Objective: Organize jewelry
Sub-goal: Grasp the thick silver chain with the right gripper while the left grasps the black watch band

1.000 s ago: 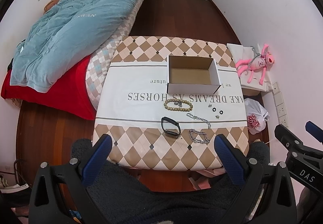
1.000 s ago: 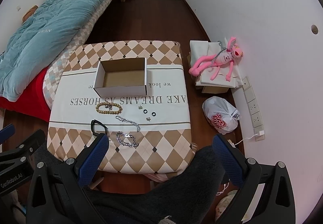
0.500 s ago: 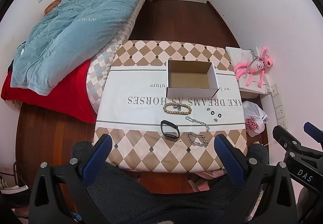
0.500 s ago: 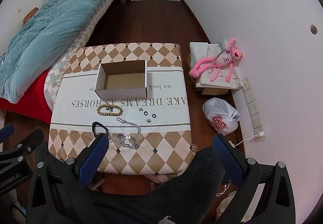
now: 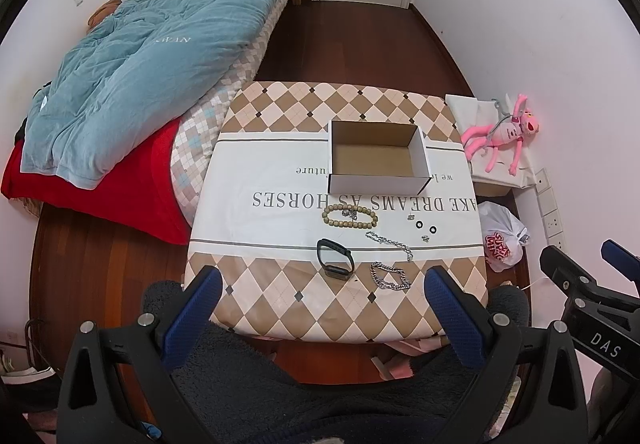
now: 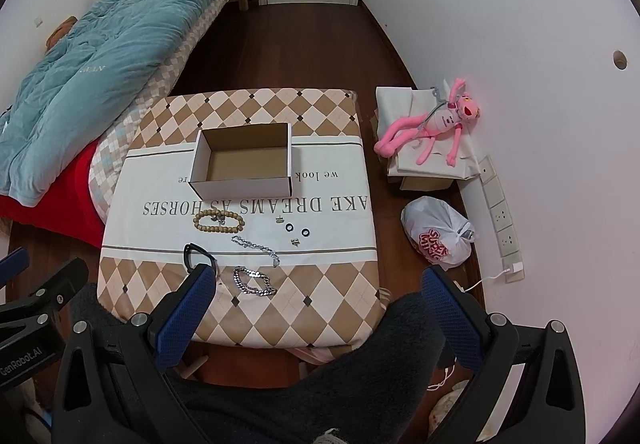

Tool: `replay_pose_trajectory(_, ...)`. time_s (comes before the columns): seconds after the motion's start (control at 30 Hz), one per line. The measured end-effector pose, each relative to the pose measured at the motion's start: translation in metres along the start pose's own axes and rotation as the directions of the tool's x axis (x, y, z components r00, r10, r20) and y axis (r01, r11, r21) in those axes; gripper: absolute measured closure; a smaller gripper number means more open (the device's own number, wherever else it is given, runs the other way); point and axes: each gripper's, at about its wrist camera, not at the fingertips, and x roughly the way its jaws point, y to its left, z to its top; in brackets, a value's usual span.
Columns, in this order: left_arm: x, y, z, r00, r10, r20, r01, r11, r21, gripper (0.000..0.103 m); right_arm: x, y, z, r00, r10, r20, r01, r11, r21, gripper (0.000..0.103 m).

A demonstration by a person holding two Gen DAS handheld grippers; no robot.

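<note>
Both views pulled back | jewelry [image 5: 350, 216] beyond jaws | both jaws wide, empty

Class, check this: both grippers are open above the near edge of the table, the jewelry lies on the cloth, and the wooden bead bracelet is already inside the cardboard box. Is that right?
Not quite. The cardboard box is empty; the wooden bead bracelet lies on the cloth in front of it, as the left wrist view shows. The left gripper and right gripper are indeed open.
</note>
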Motion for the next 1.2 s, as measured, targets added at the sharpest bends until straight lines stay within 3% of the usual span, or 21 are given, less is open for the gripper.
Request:
replay_pose_trajectory(0.2,0.007,-0.003,0.003,1.0,0.018,0.012,-0.018,1.0,0.016,0.0,0.003,-0.001,0.0,1.0,0.002,-0.005,-0.002,1.0,0.011,0.0)
replay_pose_trajectory(0.3,0.029,-0.001,0.006,0.999,0.046,0.012,-0.046,0.999,0.023,0.0,0.013,0.0,0.004,1.0,0.003,-0.009,-0.002,1.0,0.024,0.0)
replay_pose_trajectory(0.43,0.068,0.009,0.01,0.995,0.103,0.016,-0.104,0.994,0.024,0.0,0.052,0.0,0.013,0.999,0.01,-0.043,-0.008,0.999,0.05,0.0)
replay_pose_trajectory(0.53,0.105,0.017,0.01,0.993,0.119,-0.028,-0.118,0.993,0.014,0.0,0.09,0.003,0.008,0.996,0.021,-0.083,-0.016,0.998,0.062,0.0)
replay_pose_trajectory(0.73,0.177,0.029,-0.003,0.979,0.149,-0.136,-0.149,0.989,0.017,0.0,0.19,0.018,-0.021,0.96,0.114,-0.256,-0.095,0.992,0.084,0.017)
replay_pose_trajectory(0.93,0.215,0.038,-0.02,0.967,0.162,-0.197,-0.165,0.986,0.002,0.001,0.262,0.042,-0.058,0.922,0.125,-0.367,-0.106,0.992,0.072,0.034)
replay_pose_trajectory(1.1,0.233,0.038,-0.028,0.957,0.173,-0.231,-0.175,0.984,0.014,0.001,0.293,0.061,-0.075,0.911,0.095,-0.4,-0.092,0.995,0.027,0.052)
replay_pose_trajectory(1.2,0.239,0.039,-0.031,0.954,0.172,-0.244,-0.174,0.985,0.013,0.001,0.294,0.074,-0.081,0.926,0.054,-0.374,-0.074,0.997,-0.039,0.059)
